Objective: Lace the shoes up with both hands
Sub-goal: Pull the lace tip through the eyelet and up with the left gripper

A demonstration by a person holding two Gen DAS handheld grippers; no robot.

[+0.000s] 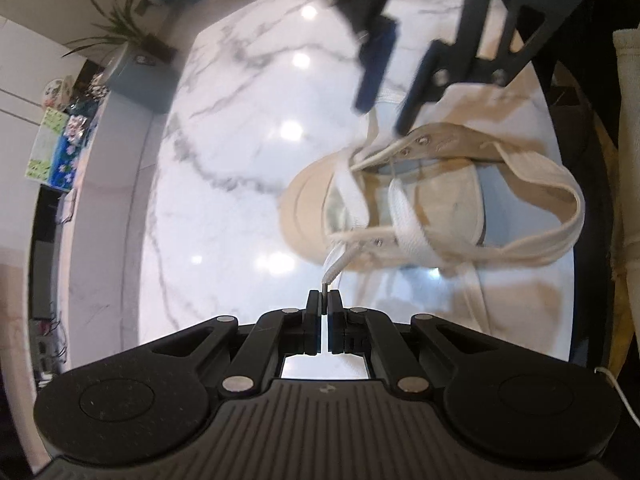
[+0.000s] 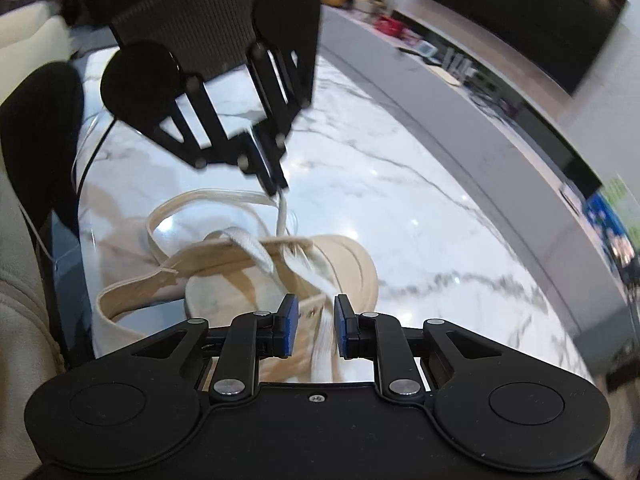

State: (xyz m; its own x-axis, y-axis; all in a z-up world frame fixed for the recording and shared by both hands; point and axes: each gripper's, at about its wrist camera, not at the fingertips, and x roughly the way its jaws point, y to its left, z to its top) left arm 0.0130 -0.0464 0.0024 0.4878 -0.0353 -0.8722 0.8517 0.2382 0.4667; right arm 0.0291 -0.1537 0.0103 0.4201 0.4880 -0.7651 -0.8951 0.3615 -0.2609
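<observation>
Shoe (image 1: 432, 204): a cream canvas sneaker lying on the white marbled surface (image 1: 240, 160), near the edge closest to the person.
Long axis: in the left wrist view it runs across the picture, rubber toe cap to the left, open heel collar to the right; in the right wrist view the toe points to the right and away from the camera.
Lace (image 1: 404, 216): flat and white, threaded through the lower eyelets and crossing the tongue; the upper eyelets on the far flap are bare.
Left claw (image 1: 324, 300): its jaws are pressed together on the tip of the lace, which rises taut from the near eyelet row to the pads.
Right claw (image 2: 314, 320): above the far side of the shoe, its blue pads apart; the lace runs through the gap between them, with neither pad pressing on it.
Person: a pale sleeve (image 1: 628, 140) shows at the right rim of the left wrist view.
</observation>
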